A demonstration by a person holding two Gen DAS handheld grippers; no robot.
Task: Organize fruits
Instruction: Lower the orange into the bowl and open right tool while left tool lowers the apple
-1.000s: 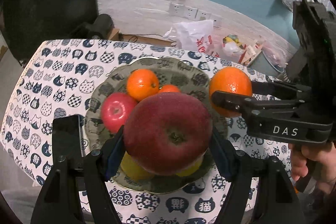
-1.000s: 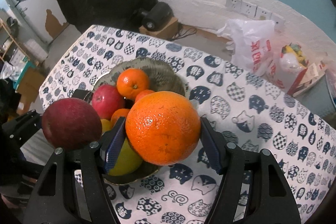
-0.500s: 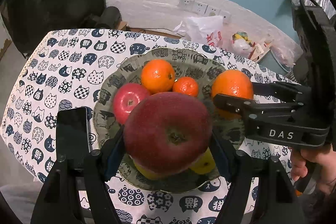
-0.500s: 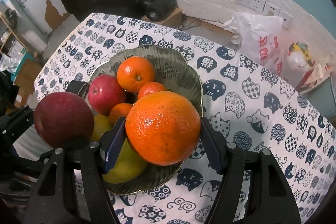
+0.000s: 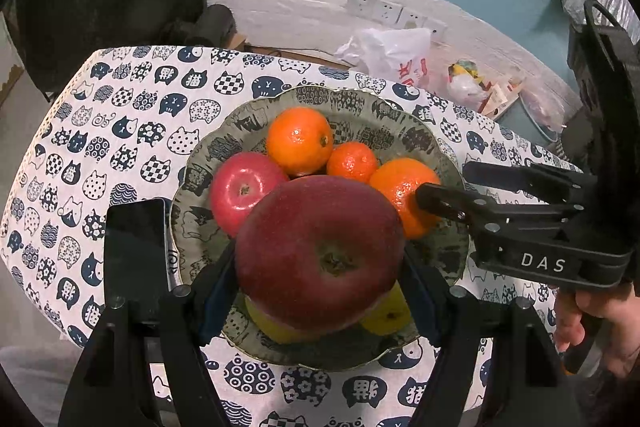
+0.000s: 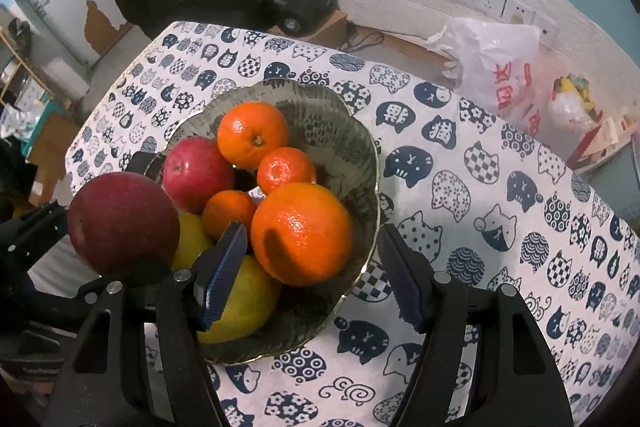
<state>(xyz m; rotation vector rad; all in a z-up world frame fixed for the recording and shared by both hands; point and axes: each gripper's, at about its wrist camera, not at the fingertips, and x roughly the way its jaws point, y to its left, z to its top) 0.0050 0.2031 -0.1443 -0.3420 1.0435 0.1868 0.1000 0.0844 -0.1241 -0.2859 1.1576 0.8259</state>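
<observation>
My left gripper is shut on a large dark red apple, held above the near side of the patterned bowl. In the right wrist view that apple hangs at the left. The big orange lies in the bowl on a yellow fruit, below my right gripper, whose blue pads stand apart from it. From the left wrist, the right gripper reaches in beside this orange. A bright red apple, another orange and small mandarins fill the bowl.
A black phone lies on the cat-print tablecloth left of the bowl. A white plastic bag and clutter sit on the floor past the table's far edge. A person's hand holds the right gripper's handle.
The big orange has left the right gripper's pads and now rests in the bowl. Both grippers have come further over the bowl. The left gripper keeps the dark apple.
</observation>
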